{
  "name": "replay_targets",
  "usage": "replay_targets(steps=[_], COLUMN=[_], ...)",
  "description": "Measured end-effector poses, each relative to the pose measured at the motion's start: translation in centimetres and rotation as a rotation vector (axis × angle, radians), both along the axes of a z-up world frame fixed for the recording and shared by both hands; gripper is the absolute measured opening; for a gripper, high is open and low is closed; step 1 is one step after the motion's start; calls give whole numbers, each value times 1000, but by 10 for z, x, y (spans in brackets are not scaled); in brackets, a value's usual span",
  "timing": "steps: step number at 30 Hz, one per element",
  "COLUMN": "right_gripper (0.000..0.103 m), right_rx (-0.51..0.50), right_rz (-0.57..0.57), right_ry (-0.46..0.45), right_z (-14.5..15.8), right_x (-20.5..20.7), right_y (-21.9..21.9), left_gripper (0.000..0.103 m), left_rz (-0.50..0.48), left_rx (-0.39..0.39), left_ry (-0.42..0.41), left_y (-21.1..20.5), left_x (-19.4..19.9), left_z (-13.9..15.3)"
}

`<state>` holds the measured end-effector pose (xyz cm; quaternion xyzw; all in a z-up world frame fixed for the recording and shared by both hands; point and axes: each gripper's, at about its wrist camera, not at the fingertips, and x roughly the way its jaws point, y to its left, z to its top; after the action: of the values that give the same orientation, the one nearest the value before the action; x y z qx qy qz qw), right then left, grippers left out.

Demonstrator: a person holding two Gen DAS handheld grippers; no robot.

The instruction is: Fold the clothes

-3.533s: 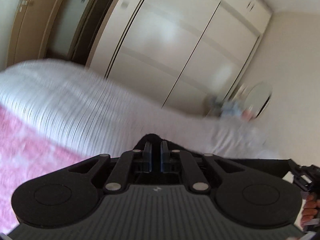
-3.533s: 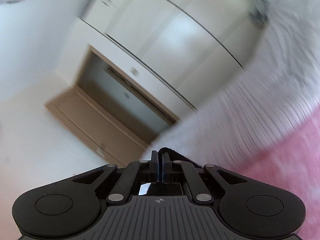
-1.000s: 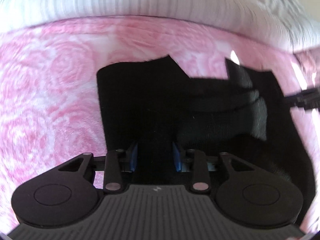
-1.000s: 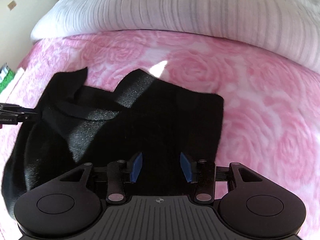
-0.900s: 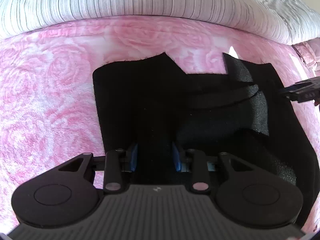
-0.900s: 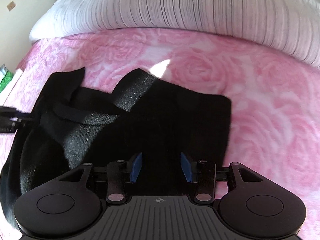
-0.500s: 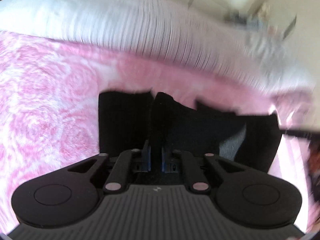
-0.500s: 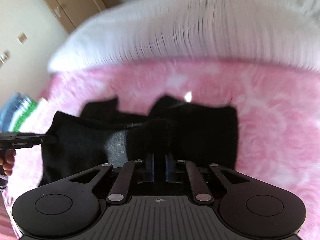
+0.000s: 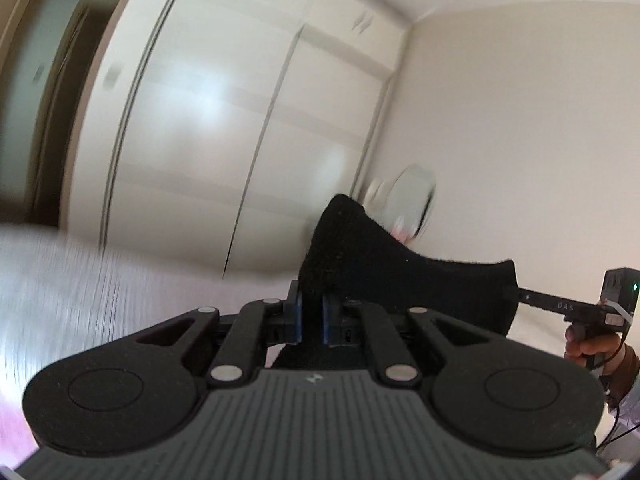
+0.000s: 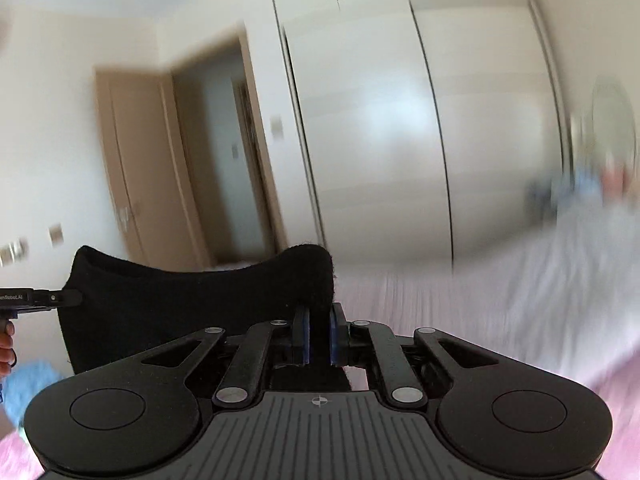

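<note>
The garment (image 9: 400,276) is black and fuzzy, held up in the air and stretched sideways. Its top edge sags between two pinched corners, each rising to a rounded peak. Its lower part is hidden, probably hanging down.

The black knitted garment (image 9: 400,276) hangs stretched between the left gripper (image 9: 311,312) and the right gripper (image 10: 319,334), one pinched at each end. Behind it stands the tall white sliding-door wardrobe (image 9: 224,120), with the brown wooden door (image 10: 148,172) to its left. The pale striped bedcover (image 10: 520,292) lies below, in front of the wardrobe.
</note>
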<state>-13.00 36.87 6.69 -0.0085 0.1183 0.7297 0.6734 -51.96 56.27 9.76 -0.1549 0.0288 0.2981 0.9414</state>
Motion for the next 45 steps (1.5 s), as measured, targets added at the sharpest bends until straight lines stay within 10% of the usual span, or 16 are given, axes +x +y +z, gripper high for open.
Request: replay_targets(steps=[5,11,15,20,24,37,45], right_gripper=[7,8,9,10,12,50,52], right_rx=[227,238,-83,-764,-965,-858,-979], right_rz=[5,132,263,362,295,68,20], right_ry=[-98,-154,-249,-308,-217,106,392], right_z=[90,77,-4,-146,-200,-203,-250], right_x=[-13,-22,-39,-57,-52,10,14], right_y=[-56,-148,-216,-297,-347,-370,-351], left_gripper=[6,6,8,7,8,37,42], left_rz=[-36,-83,-105,-18,122,341,360], left_rx=[178,129,-81,-516,-710,-830,-997], left_ry=[-57,61,332,576,591,495,365], left_y=[-55,-149,-225,-322,-382,-400,-384], left_x=[-17,-48,-66,-99,-119,-128,-131], left_z=[72,20,-80,-210,-251,-267,-323])
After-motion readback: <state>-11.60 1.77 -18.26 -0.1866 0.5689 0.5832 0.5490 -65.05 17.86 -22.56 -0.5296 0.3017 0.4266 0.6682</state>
